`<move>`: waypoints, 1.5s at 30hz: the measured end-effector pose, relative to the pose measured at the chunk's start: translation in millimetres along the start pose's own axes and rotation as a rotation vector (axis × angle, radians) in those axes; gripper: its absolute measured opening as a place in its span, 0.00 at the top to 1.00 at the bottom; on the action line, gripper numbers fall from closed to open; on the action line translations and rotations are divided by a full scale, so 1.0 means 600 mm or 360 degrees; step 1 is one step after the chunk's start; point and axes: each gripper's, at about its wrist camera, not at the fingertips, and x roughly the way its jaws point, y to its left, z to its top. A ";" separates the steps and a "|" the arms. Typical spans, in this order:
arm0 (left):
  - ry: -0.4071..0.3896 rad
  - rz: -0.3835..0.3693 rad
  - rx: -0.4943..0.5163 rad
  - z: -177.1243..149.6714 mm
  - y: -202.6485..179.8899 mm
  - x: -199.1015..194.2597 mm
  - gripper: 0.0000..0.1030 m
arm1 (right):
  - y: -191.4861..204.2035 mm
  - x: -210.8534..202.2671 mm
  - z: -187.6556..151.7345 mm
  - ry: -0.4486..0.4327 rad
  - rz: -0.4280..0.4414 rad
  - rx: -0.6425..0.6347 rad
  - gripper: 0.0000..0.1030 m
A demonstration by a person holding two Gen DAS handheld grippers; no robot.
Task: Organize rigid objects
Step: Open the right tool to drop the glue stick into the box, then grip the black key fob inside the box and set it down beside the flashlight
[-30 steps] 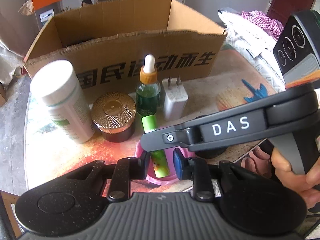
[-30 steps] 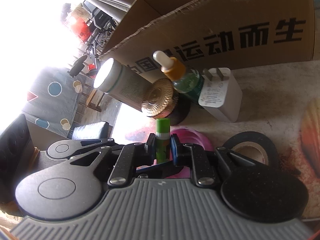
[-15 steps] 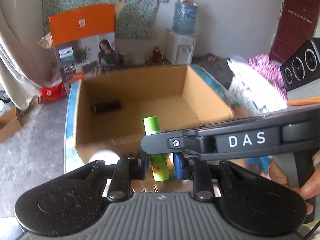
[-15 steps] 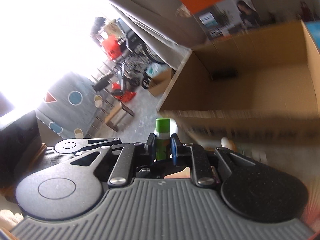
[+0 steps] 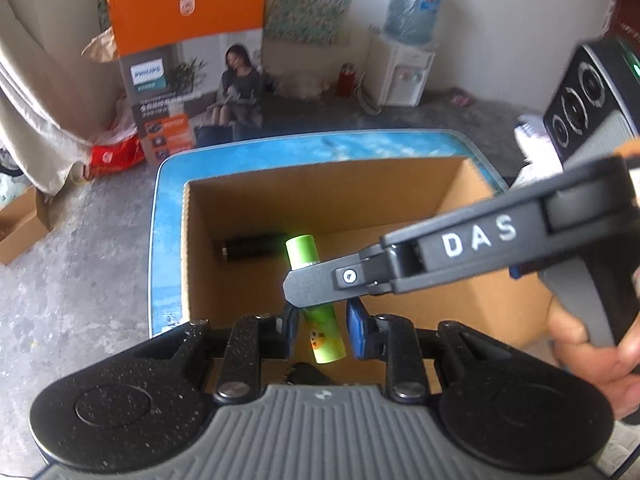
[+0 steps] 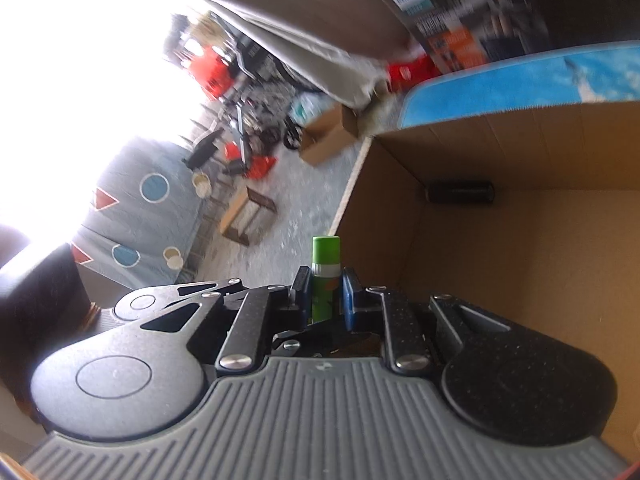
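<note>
The right gripper [image 6: 326, 294] is clamping the green tube [image 6: 323, 280] upright between its fingers, above the cardboard box [image 5: 400, 184]. The left gripper [image 5: 322, 326] is flanking the tube's lower end with slack, jaws parted.

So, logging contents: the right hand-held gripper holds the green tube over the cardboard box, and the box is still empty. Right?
Not empty: both wrist views show a dark cylinder lying inside the cardboard box. The right hand-held gripper does hold the green tube over it.
</note>
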 end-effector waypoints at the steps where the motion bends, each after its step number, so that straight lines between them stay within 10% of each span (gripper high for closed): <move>1: 0.0016 0.0017 0.0007 0.002 0.004 0.011 0.74 | -0.011 0.018 0.009 0.0039 -0.0013 0.0025 0.86; 16: 0.0009 0.0095 -0.0046 0.001 0.054 0.046 0.51 | -0.113 0.205 0.039 0.0407 -0.0200 0.0179 0.81; 22: -0.0053 0.0089 -0.0080 0.000 0.066 0.025 0.42 | -0.100 0.195 0.039 0.0355 -0.0203 0.0147 0.52; 33: -0.0214 0.0094 -0.0129 -0.017 0.075 -0.038 0.37 | -0.080 0.127 0.045 0.0264 -0.0225 0.0067 0.48; 45: -0.0333 0.0141 -0.0299 -0.072 0.114 -0.097 0.29 | -0.022 0.190 -0.027 0.0847 -0.0448 -0.0347 0.51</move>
